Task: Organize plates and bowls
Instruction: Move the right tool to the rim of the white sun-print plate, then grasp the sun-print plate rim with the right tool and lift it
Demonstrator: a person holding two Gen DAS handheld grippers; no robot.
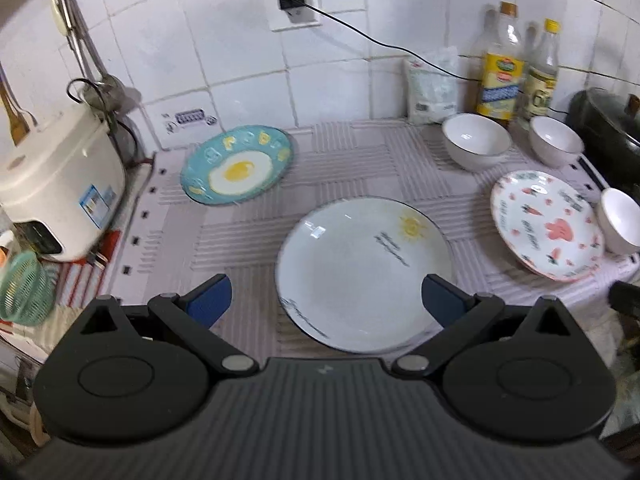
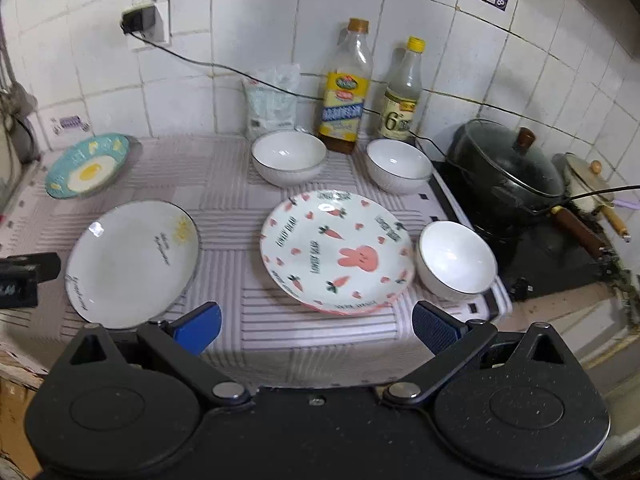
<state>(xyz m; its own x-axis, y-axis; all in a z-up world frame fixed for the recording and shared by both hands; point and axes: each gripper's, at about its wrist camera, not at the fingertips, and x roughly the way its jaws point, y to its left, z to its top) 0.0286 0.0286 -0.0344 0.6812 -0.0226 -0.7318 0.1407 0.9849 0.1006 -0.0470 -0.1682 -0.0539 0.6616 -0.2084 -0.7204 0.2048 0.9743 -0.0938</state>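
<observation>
A white plate with a sun drawing lies on the striped cloth, just ahead of my open left gripper, whose blue pads hold nothing. A pink rabbit plate lies in front of my open right gripper, which is also empty. A blue fried-egg plate sits at the back left. Three white bowls stand around the rabbit plate: back middle, back right, and beside its right rim.
A rice cooker and green basket stand at the left. Two bottles and a white bag line the tiled wall. A black lidded pot sits on the stove at right. A cable hangs across the wall.
</observation>
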